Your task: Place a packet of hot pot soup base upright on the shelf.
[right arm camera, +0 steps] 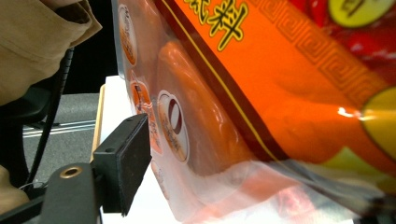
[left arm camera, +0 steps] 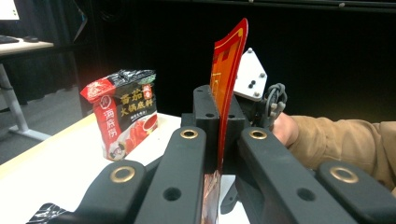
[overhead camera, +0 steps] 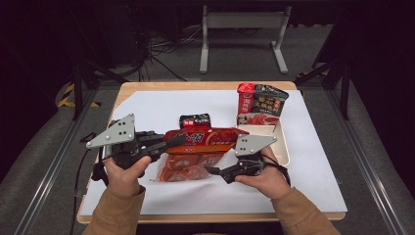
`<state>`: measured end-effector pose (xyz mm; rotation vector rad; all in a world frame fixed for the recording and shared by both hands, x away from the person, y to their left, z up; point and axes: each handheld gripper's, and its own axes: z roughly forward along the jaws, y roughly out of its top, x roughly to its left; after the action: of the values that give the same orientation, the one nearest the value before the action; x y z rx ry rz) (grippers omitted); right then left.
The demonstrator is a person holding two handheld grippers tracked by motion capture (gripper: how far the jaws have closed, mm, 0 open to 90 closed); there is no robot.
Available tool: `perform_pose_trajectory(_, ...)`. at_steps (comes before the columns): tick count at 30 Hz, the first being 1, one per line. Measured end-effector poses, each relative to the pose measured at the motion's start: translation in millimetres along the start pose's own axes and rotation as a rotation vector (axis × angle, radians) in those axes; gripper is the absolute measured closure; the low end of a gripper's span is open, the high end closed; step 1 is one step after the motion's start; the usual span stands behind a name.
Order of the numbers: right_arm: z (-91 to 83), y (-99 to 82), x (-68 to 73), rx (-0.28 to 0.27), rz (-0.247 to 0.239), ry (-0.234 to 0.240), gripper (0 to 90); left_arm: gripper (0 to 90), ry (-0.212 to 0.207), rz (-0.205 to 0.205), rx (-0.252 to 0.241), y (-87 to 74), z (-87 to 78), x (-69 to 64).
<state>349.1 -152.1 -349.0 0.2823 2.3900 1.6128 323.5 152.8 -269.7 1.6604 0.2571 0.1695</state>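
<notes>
Left gripper [overhead camera: 169, 142]: clamped on the left edge of the red packet [overhead camera: 205, 139], holding it above the table.
Right gripper [overhead camera: 211, 170]: jaws wide apart, gripping nothing; one pad [right arm camera: 123, 161] just beside the packet's clear lower side.
Packet's lie: long axis left to right, its free end right of the left gripper; the right hand was nearer.
Surface: white sheet [overhead camera: 303, 176] on a wooden table [overhead camera: 205, 85].
Far right: tray [overhead camera: 283, 147] with an upright sauce bag [overhead camera: 259, 105].
Room: dark.

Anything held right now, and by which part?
Left tool pinches the orange-red sauce packet by its thin end edge. Right tool stands open beside it, gripping nothing.
</notes>
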Motion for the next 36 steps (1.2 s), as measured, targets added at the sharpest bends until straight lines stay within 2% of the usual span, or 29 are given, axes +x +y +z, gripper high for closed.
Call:
perform_pose_trajectory(4,3.5,-3.3,0.2,0.017,-0.011,0.001,24.6,90.0,-0.002,0.006,0.004,0.3,0.6,-0.9)
perform_pose_trajectory(8,9.2,-6.1,1.0,0.012,-0.038,0.018,22.0,90.0,-0.008,0.008,0.001,0.8,0.5,-2.5)
perform_pose_trajectory(18,12.9,-9.6,-1.2,-0.004,-0.032,0.04,21.6,90.0,-0.019,0.016,-0.004,1.8,0.9,-5.2)
perform_pose_trajectory(22,11.8,-9.2,-0.4,-0.024,-0.031,0.046,24.4,90.0,-0.022,0.012,-0.016,1.2,-0.1,-4.4)
perform_pose_trajectory(30,10.1,-7.8,3.2,-0.034,-0.024,0.113,41.1,90.0,-0.021,0.009,-0.026,0.6,-2.1,-3.0)
perform_pose_trajectory(36,8.1,-4.2,6.8,-0.05,-0.023,0.136,51.8,90.0,-0.032,0.002,-0.037,-0.3,-2.8,-1.9)
